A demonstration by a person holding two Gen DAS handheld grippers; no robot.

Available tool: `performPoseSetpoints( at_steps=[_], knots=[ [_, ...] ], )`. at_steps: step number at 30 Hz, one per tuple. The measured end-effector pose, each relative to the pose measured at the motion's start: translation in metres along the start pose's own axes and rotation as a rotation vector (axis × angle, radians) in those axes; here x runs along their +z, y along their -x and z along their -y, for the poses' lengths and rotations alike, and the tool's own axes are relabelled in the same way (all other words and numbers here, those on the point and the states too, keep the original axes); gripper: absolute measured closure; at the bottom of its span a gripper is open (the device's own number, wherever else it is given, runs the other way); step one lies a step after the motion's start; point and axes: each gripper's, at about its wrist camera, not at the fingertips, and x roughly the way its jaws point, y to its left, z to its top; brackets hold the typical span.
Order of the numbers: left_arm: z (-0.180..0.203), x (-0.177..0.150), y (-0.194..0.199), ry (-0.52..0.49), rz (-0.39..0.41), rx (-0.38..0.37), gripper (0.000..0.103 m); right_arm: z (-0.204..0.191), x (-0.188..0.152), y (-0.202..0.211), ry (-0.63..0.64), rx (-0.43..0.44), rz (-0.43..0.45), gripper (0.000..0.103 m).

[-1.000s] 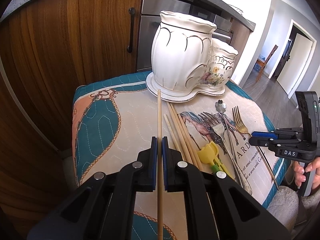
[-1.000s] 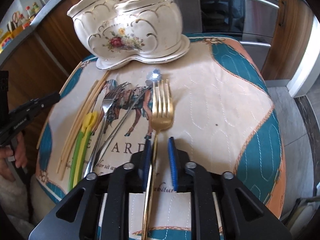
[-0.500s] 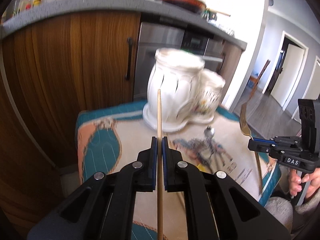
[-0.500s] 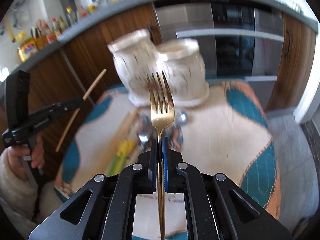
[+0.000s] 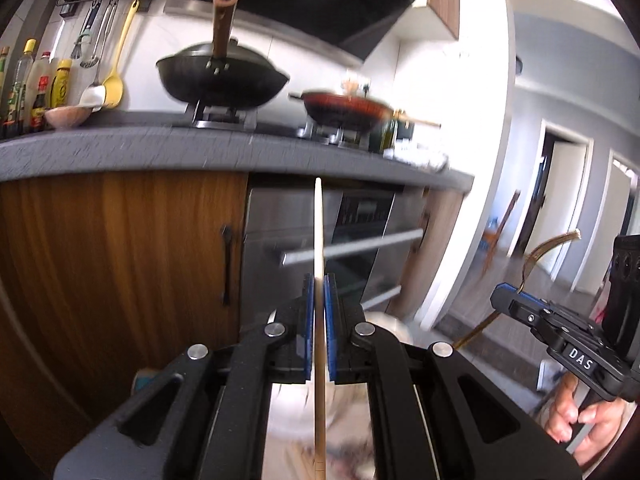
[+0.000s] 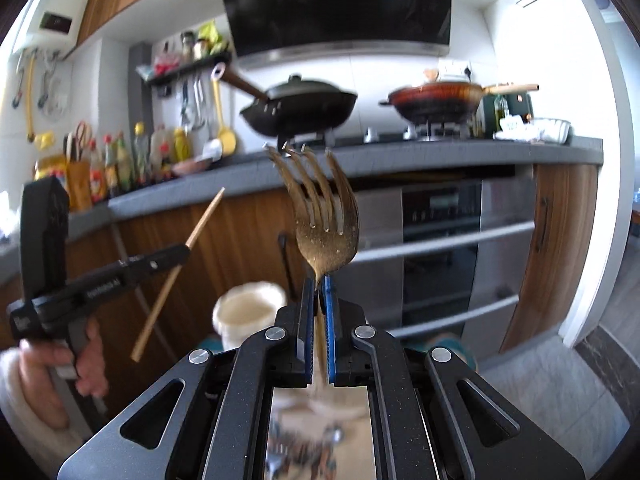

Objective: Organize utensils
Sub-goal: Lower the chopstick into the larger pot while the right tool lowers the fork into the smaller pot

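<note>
My left gripper (image 5: 319,280) is shut on a wooden chopstick (image 5: 318,232) that points upward, high above the table. It also shows in the right wrist view (image 6: 182,250), at left, with the chopstick (image 6: 204,218) slanting through it. My right gripper (image 6: 319,284) is shut on the neck of a gold fork (image 6: 324,220), tines up. It shows in the left wrist view (image 5: 506,294) at right, the fork (image 5: 540,250) rising from it. The white ceramic holder's rim (image 6: 248,308) shows below, blurred. The other utensils lie mostly hidden behind my fingers.
A grey countertop (image 5: 120,152) runs across with a black wok (image 5: 222,80) and a red pan (image 5: 344,106) on the stove. Wooden cabinet doors (image 5: 120,264) and a steel oven (image 6: 452,248) stand behind the table. Bottles (image 6: 120,160) line the counter at left.
Both grippers have lifted and tilted upward, carrying the chopstick and the fork. The table and holder have dropped to the bottom of both views. A second ago the right gripper was open around the fork.
</note>
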Motion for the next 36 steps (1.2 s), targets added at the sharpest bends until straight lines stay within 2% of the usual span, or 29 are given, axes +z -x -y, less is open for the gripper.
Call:
performPoseSetpoints(
  at_steps=[3, 7, 11, 16, 25, 36],
  knots=[
    [0.002, 0.014, -0.022, -0.003, 0.039, 0.007, 0.098, 0.009, 0.022, -0.009, -0.031, 0.002, 0.023, 0.097],
    [-0.003, 0.018, -0.047, 0.054, 0.055, -0.009, 0.098, 0.012, 0.037, -0.017, -0.044, 0.007, 0.064, 0.097],
    [-0.004, 0.014, -0.069, 0.061, 0.087, 0.015, 0.098, 0.011, 0.036, -0.031, -0.045, 0.014, 0.071, 0.097],
    [-0.011, 0.001, -0.086, 0.059, 0.096, 0.041, 0.098, 0.013, 0.017, -0.059, -0.054, 0.02, 0.044, 0.097],
    [-0.014, -0.016, -0.081, 0.004, 0.056, 0.052, 0.098, 0.03, -0.025, -0.096, -0.114, 0.003, -0.088, 0.097],
    [-0.016, -0.032, -0.062, -0.052, 0.029, 0.083, 0.098, 0.032, -0.041, -0.115, -0.119, -0.008, -0.15, 0.097]
  ],
)
